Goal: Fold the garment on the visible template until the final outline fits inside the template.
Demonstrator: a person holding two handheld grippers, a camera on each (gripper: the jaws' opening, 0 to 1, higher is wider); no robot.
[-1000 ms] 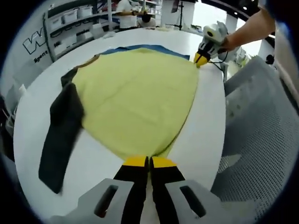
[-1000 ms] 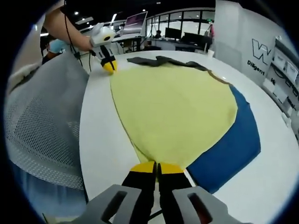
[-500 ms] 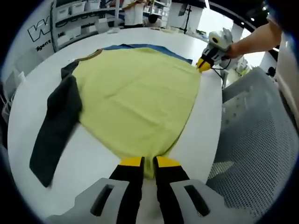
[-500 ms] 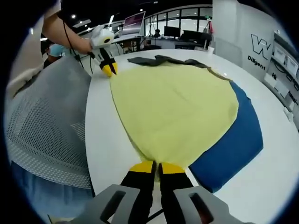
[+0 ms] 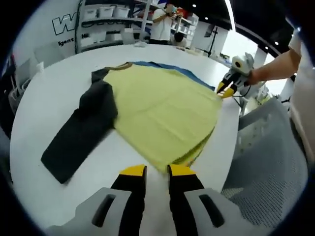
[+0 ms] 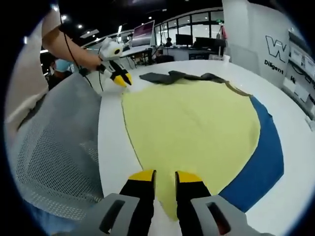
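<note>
Two hand-held grippers are in use. In the left gripper view, the left hand-held gripper [image 5: 156, 170] rises from the bottom edge with its yellow-tipped jaws apart by a narrow gap and nothing between them; the tips sit just short of the near hem of the garment [image 5: 162, 110]. In the right gripper view, the right hand-held gripper [image 6: 165, 176] likewise has its jaws apart and empty, the tips over the garment's near edge; whether they touch the cloth cannot be told.

Each gripper also appears in the other's view at the far corner of the garment: the right one [image 5: 227, 90] held by a hand [image 5: 256, 76], the left one [image 6: 122, 78] on an outstretched arm. Their yellow tips appear parted.

One garment lies flat on the round white worktop [image 5: 44, 108]. Its body is yellow [image 6: 192, 123]; one dark grey sleeve [image 5: 81, 130] extends along the worktop at the left of the left gripper view. A second layer of yellow cloth shows under the near hem. One blue template [image 6: 263, 164] lies beneath the garment, showing as a band along one side.

A grey mesh chair [image 6: 54, 147] stands beside the worktop. Shelving holds white bins [image 5: 106, 12]; their contents cannot be seen. One person [image 5: 160, 24] stands in the background.
</note>
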